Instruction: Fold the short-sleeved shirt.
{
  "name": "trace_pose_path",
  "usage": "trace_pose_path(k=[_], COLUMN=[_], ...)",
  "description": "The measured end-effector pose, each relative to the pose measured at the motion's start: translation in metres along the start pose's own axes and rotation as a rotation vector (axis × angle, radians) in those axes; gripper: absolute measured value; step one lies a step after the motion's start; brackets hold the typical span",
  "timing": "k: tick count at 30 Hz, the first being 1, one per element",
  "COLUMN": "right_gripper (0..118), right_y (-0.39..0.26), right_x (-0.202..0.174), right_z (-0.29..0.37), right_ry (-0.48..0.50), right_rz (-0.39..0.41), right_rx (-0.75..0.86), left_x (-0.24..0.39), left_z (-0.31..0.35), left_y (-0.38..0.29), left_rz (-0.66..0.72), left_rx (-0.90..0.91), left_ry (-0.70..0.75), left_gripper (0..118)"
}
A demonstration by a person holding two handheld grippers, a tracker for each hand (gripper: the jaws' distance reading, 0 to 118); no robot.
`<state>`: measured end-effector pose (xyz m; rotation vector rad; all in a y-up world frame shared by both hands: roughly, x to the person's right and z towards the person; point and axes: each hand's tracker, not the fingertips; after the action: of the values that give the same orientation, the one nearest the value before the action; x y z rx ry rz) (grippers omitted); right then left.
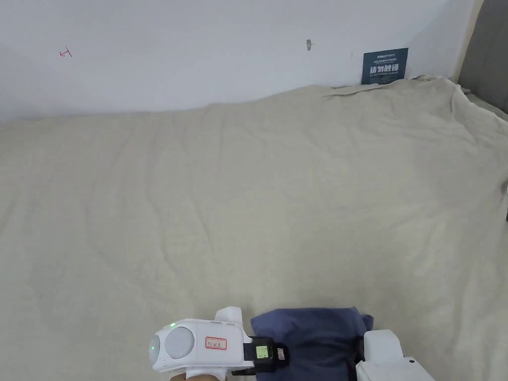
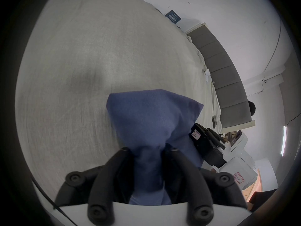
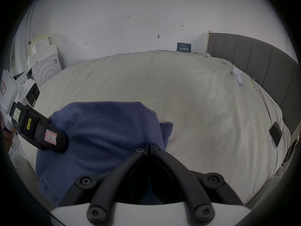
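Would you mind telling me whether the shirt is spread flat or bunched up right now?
Bunched up: the shirt sits as a compact blue bundle, gathered between the left gripper's jaws, on the sheet.

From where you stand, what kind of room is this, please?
Most likely a bedroom. A wide bed under a beige sheet takes up most of the scene, a grey padded headboard stands at one end, and a blue shirt lies on the sheet near the person.

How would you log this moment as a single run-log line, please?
shirt: blue, bunched, near bed edge | left gripper: shut on shirt | right gripper: shut on shirt | bed sheet: beige
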<state>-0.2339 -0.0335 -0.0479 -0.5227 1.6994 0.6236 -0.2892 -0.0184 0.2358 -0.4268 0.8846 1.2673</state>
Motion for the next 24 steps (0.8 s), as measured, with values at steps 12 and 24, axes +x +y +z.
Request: trace_pose_path(k=[12, 24], right_gripper=[2, 2], right_y=[0.06, 0.146], right_x=[0.011, 0.012], right_z=[0.066, 0.147], right_ry=[0.029, 0.03], right_rz=[-0.009, 0.011], right_rx=[0.225, 0.524], left_x=[0.009, -0.091], left_z=[0.048, 0.205], left_y=[0.012, 0.061], left_rz=[-0.137, -0.135], left_rx=[0.069, 0.149], left_ry=[0.121, 0.452], left_gripper=[16, 16])
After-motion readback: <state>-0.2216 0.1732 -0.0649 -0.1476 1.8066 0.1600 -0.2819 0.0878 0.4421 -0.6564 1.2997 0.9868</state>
